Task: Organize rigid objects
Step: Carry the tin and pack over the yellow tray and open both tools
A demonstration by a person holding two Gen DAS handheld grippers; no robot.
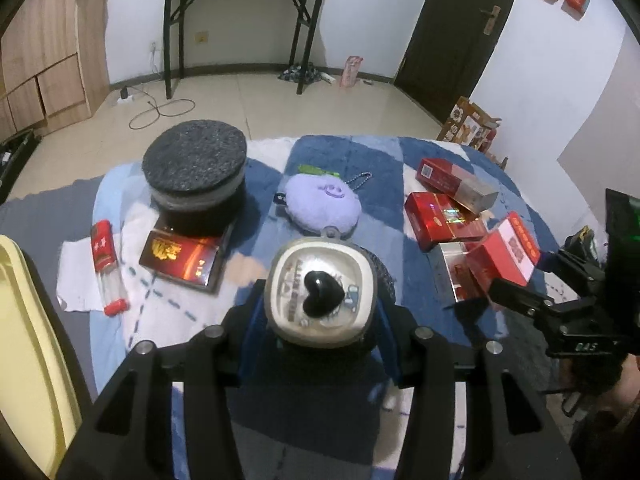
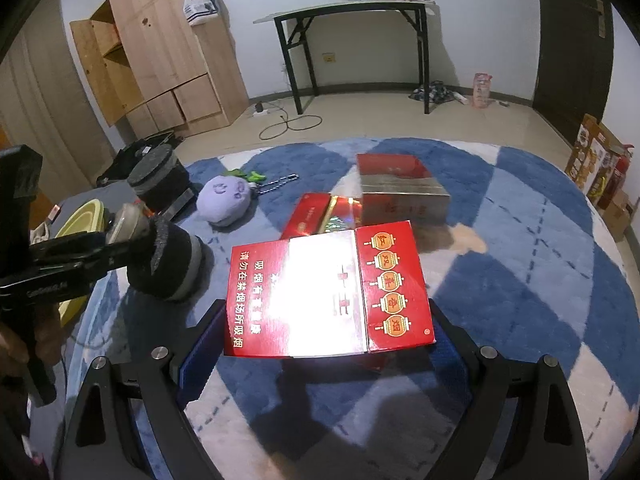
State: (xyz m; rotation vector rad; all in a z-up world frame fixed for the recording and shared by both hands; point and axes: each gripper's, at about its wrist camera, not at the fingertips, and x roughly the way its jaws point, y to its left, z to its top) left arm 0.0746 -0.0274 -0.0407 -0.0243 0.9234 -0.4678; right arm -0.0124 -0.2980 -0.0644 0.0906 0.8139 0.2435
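A blue-and-white checked rug (image 2: 520, 240) is covering the surface in a bare room with a tiled floor, a black folding table (image 2: 352, 12) standing against the far wall and a wooden wardrobe (image 2: 160, 52) at the far left.

The left gripper (image 1: 320, 300) is closing its jaws on a round dark foam-wrapped container (image 1: 322, 290), its pale cap with a black heart facing the left wrist camera; the right wrist view shows this container lifted clear of the rug at the left. The right gripper (image 2: 328, 320) is clamping a red cigarette carton (image 2: 328, 292) across its width, the printed face tilting upward and the carton's long axis lying left to right between the jaws.

Beyond the right gripper, two more red cartons (image 2: 360, 200) are lying touching one another on the rug, directly far of the held carton, so the right gripper is the nearer one for stacking there. At the far left a larger black foam cylinder (image 1: 196, 176) is sitting on a flat red-and-gold box (image 1: 180, 258), with a slim red tube (image 1: 106, 268) to its left and a purple plush keychain (image 1: 322, 200) between the two groups. A yellow tray (image 1: 24, 320) is showing at the near left edge, just beside the left gripper; it is probably the container's destination.
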